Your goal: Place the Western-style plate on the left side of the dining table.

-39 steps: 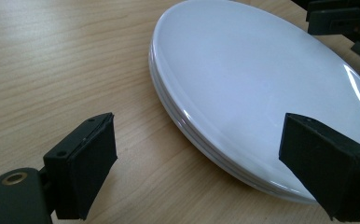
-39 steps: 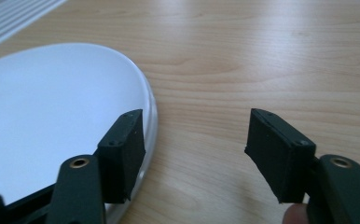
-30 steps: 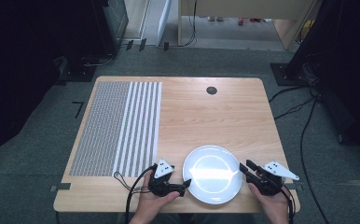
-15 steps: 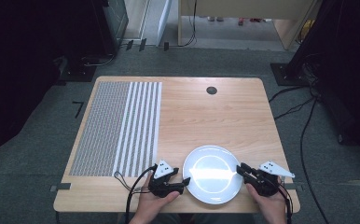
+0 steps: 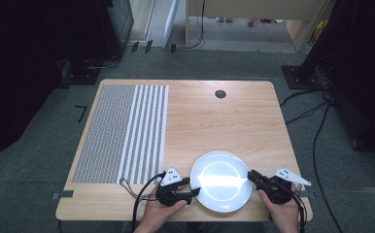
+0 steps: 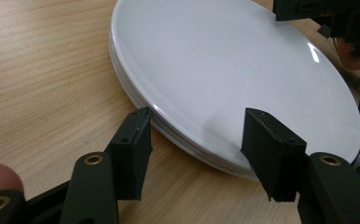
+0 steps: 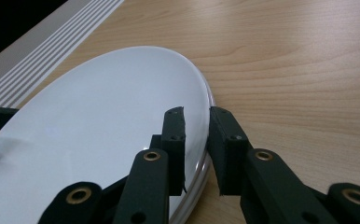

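A white plate (image 5: 221, 180) lies near the front edge of the wooden table (image 5: 214, 121). In the left gripper view the plate (image 6: 234, 70) shows layered rims, as if it is a small stack. My left gripper (image 5: 191, 188) is at its left rim. Its jaws (image 6: 197, 135) stand open astride the rim, one over the wood, one over the plate. My right gripper (image 5: 251, 175) is at the right rim. Its jaws (image 7: 197, 126) are shut on the edge of the plate (image 7: 99, 116), one on top and one outside.
A grey mat (image 5: 122, 133) with dotted and striped bands covers the table's left part. A dark round grommet (image 5: 220, 93) sits at the far middle. Cables (image 5: 316, 126) run over the floor to the right. Bare wood lies beyond the plate.
My right gripper has slid left onto the plate's right rim and its jaws have narrowed on it. The left gripper has barely moved.
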The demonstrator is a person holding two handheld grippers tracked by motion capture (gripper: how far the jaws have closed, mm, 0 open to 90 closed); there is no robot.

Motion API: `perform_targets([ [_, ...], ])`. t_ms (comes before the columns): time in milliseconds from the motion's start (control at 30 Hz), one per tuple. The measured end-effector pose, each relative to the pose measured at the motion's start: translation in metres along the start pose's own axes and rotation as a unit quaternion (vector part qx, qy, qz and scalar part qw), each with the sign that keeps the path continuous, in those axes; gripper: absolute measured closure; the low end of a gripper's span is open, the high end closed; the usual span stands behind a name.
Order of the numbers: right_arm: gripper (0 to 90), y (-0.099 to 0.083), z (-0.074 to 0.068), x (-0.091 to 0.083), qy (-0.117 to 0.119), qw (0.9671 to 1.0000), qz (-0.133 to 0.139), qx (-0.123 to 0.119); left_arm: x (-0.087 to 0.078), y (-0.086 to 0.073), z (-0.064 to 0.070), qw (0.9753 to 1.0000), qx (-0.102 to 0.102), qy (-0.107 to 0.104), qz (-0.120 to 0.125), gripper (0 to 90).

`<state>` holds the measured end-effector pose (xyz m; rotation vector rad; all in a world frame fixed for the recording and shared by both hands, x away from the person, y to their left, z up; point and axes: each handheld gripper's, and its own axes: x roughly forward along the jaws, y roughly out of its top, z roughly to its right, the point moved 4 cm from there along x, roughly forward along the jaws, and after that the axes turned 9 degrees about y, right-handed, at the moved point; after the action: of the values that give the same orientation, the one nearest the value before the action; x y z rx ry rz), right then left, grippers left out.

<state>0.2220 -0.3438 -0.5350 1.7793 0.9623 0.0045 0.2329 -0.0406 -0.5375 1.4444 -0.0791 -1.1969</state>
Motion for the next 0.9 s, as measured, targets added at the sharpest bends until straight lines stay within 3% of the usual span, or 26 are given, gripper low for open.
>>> perform_targets([
  [300, 78.1, -0.0004, -0.0006, -0.0001, 0.010, 0.9997, 0.002, 0.023, 0.0005, -0.0004, 0.0002, 1.0000, 0.001, 0.003, -0.003, 42.9],
  [900, 79.1, -0.0025, -0.0043, 0.0036, 0.022, 0.9989, 0.003, 0.042, 0.0005, -0.0005, -0.0008, 1.0000, -0.003, -0.004, -0.005, 41.9],
])
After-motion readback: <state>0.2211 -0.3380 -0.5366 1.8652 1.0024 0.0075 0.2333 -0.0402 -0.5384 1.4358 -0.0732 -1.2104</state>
